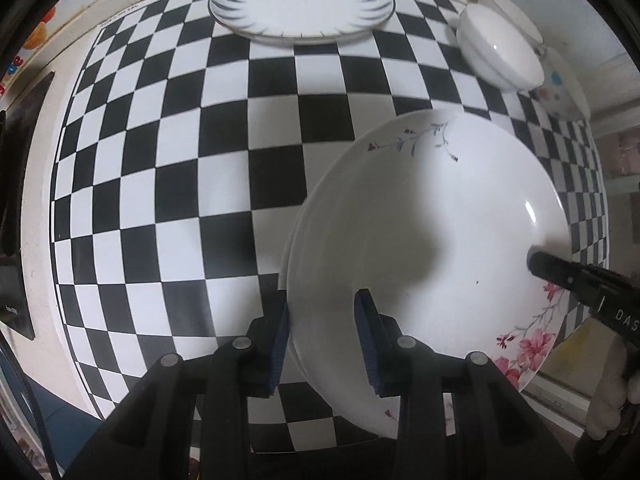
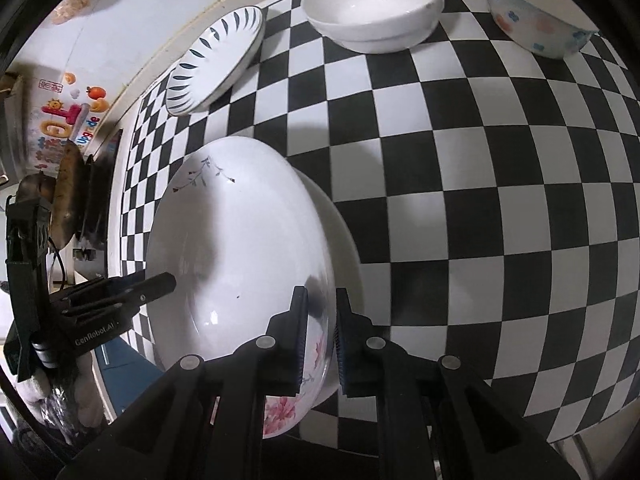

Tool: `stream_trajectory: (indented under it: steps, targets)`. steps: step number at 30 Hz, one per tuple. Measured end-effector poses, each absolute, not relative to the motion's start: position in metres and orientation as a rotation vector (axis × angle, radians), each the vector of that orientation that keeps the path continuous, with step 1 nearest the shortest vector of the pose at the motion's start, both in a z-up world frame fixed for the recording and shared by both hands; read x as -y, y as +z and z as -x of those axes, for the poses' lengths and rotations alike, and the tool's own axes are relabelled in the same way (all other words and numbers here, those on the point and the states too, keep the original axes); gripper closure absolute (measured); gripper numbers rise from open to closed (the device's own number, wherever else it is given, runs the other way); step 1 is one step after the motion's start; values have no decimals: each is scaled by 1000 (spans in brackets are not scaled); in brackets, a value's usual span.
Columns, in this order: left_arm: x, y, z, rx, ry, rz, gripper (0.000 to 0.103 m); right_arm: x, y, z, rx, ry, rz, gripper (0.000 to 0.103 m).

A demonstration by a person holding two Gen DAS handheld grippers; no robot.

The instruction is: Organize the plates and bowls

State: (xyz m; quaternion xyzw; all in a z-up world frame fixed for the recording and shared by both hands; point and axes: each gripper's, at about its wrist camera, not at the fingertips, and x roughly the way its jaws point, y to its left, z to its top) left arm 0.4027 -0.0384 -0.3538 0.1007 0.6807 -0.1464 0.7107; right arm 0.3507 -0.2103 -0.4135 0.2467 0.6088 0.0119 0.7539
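Note:
A large white plate with pink flowers [image 1: 432,240] [image 2: 240,248] is held tilted above the checkered table. My left gripper [image 1: 324,340] straddles its left rim, one pad under and one on top, with the jaws a little apart around the rim. My right gripper [image 2: 320,336] is closed on the opposite rim by the pink flowers; its finger also shows in the left wrist view [image 1: 560,272]. A blue-leaf patterned plate [image 1: 300,0] [image 2: 216,64] sits at the far edge. A white bowl [image 1: 500,48] [image 2: 376,8] and a dotted bowl [image 1: 560,88] [image 2: 536,16] stand at the back.
The black and white checkered cloth [image 1: 200,160] [image 2: 480,160] covers the table. A wall with colourful stickers [image 2: 68,120] is at the left. The table's near edge [image 2: 580,432] lies close to my grippers.

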Motion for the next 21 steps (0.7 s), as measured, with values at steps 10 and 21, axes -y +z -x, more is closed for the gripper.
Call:
stream_trajectory:
  steps: [10, 21]
  targets:
    - [63, -374, -393, -1556, -281, -319, 74, 214, -415, -355, -1344, 26, -481, 89]
    - [97, -387, -403, -1594, -234, -367, 74, 208, -414, -358, -1358, 23, -404, 89]
